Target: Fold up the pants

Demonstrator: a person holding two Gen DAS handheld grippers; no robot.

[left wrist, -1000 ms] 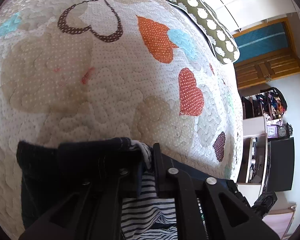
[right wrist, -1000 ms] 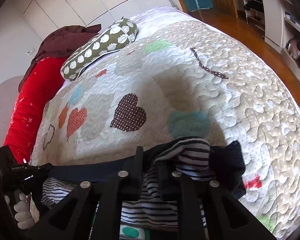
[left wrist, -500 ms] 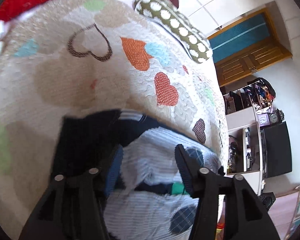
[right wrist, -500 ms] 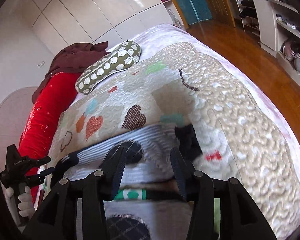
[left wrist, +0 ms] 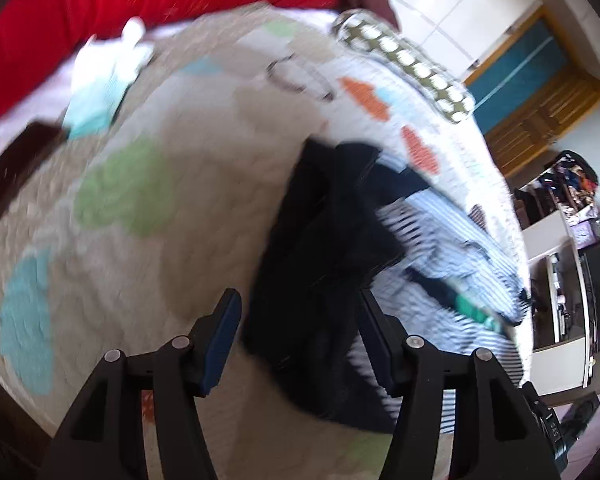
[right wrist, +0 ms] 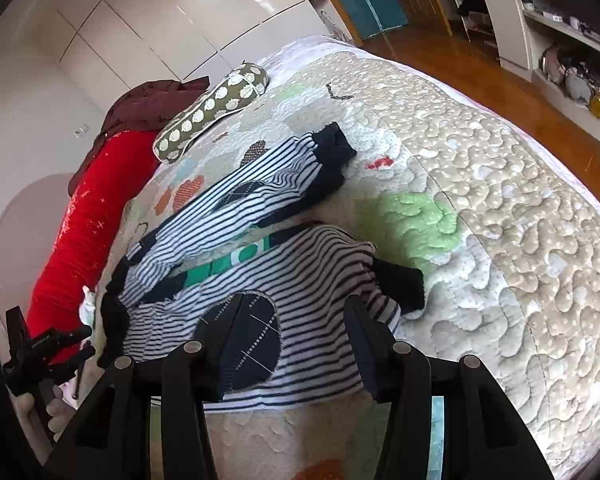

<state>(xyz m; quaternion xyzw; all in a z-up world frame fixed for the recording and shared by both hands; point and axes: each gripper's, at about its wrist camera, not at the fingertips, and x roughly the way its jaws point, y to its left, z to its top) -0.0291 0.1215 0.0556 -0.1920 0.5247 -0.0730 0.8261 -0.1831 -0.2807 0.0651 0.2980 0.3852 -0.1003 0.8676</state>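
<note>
The striped pants (right wrist: 300,280) with dark cuffs lie doubled over on the heart-patterned quilt (right wrist: 520,200), a green waistband strip (right wrist: 228,260) showing between the layers. One dark cuff (right wrist: 332,152) lies at the far end, another (right wrist: 400,284) close to my right gripper (right wrist: 294,304), whose jaws are opening above the striped cloth without touching it. My left gripper (left wrist: 298,298) stands open over a bunched dark cuff (left wrist: 328,240), pads clear of it. In the right wrist view the left gripper (right wrist: 40,348) sits at the far left, held by a gloved hand.
An olive dotted pillow (right wrist: 212,112) and a red bolster (right wrist: 88,216) line the bed's far side, with a maroon cloth (right wrist: 148,100) behind them. A light-blue cloth (left wrist: 100,92) lies near the bolster. Wooden floor (right wrist: 460,60) and shelves (right wrist: 560,40) flank the bed's right edge.
Both grippers were shut on the pants' dark cuffs; they have let go, opened and drawn back. The pants now lie doubled over on the quilt.
</note>
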